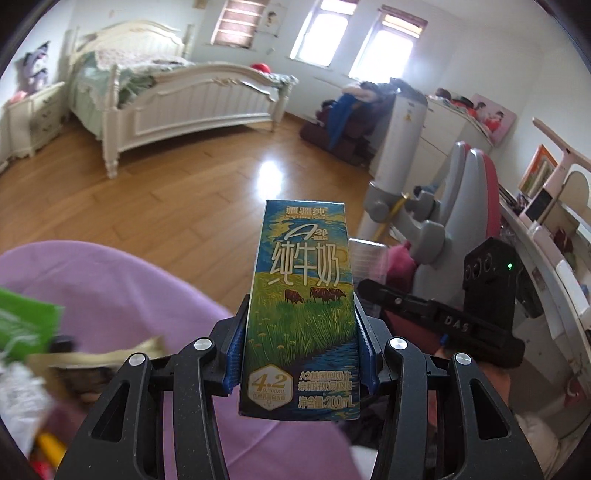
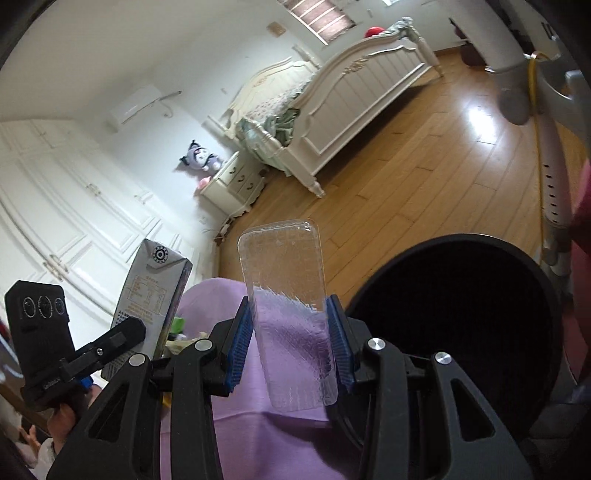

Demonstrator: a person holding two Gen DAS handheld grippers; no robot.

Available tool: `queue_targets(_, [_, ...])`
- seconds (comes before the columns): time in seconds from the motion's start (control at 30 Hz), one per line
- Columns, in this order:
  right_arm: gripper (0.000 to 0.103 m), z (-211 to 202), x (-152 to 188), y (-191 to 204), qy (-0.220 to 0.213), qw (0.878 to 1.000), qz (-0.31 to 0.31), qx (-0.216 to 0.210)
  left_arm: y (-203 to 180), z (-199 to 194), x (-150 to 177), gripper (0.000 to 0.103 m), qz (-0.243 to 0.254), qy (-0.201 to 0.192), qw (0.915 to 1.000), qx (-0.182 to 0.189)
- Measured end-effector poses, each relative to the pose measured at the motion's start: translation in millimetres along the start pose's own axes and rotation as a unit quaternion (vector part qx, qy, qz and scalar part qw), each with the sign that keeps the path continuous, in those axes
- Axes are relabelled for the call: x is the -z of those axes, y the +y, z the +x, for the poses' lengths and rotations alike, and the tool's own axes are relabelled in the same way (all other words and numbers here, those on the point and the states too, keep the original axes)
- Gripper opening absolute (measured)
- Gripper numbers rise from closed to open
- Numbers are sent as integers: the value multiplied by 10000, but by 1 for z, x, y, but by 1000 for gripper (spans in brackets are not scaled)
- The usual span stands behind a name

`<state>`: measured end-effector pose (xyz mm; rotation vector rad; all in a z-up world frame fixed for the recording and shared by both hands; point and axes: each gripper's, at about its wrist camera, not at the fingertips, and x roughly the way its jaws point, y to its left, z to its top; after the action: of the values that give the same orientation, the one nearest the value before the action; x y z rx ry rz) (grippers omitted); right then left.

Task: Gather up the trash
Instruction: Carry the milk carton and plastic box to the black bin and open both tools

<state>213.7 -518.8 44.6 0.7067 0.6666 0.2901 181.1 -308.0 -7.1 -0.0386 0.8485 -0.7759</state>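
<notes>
Clamped low on its side walls, the milk carton (image 1: 301, 310) is held upright by the left tongs (image 1: 301, 354) above the purple-covered tabletop (image 1: 122, 288). A clear plastic tray (image 2: 290, 314) is pinched edgewise in the right tongs (image 2: 291, 343), beside the black bin (image 2: 458, 317). Both are judged light and crushable; the carton is probably empty, though that cannot be seen.

A white bed (image 1: 177, 99) on glossy wood floor (image 1: 177, 206), windows (image 1: 325, 33) apparently sunlit.

Milk carton (image 1: 301, 314) front reads "纯牛奶", "A2β", "4.2", "200mL". A black mount (image 1: 452, 326) beside it reads "DAS".
</notes>
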Motion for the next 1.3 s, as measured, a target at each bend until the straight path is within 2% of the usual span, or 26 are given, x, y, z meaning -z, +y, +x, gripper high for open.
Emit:
queue_targets(0.13, [40, 7, 0, -41, 75, 9987, 90, 498, -31, 64, -6, 49, 107, 381, 9992, 101])
queue_targets(0.27, [40, 13, 1, -82, 205, 9974, 360, 590, -50, 116, -8, 49, 167, 921, 9956, -25])
queue_targets(0.3, [40, 10, 4, -98, 237, 9971, 418, 590, -52, 125, -8, 49, 128, 1072, 9941, -32])
queue_targets(0.43, [40, 20, 4, -120, 388, 9957, 533, 650, -62, 159, -10, 49, 184, 1485, 9886, -160])
queue_targets(0.63, [42, 29, 8, -132, 551, 9942, 502, 778, -60, 189, 0, 49, 191, 1795, 9830, -348])
queue_targets(0.77, [45, 29, 12, -132, 601, 9931, 487, 884, -54, 184, 3, 50, 215, 1796, 9830, -314])
queue_targets(0.83, [52, 27, 14, -131, 601, 9924, 522, 938, -52, 181, 5, 57, 266, 1763, 9832, -389])
queue_targets(0.87, [59, 24, 13, -134, 585, 9925, 532, 933, -50, 178, 5, 59, 280, 1748, 9834, -399])
queue_targets(0.9, [62, 22, 13, -134, 559, 9927, 547, 919, -49, 174, 5, 62, 290, 1721, 9839, -387])
queue_targets(1.17, [63, 12, 22, -118, 478, 9934, 517, 902, -49, 140, 3, 64, 301, 1391, 9895, -258])
queue_targets(1.23, [63, 11, 24, -104, 472, 9944, 434, 840, -48, 122, 3, 84, 344, 1145, 9923, -336])
queue_targets(1.3, [63, 13, 26, -83, 447, 9955, 344, 765, -46, 102, 3, 87, 390, 868, 9944, -462])
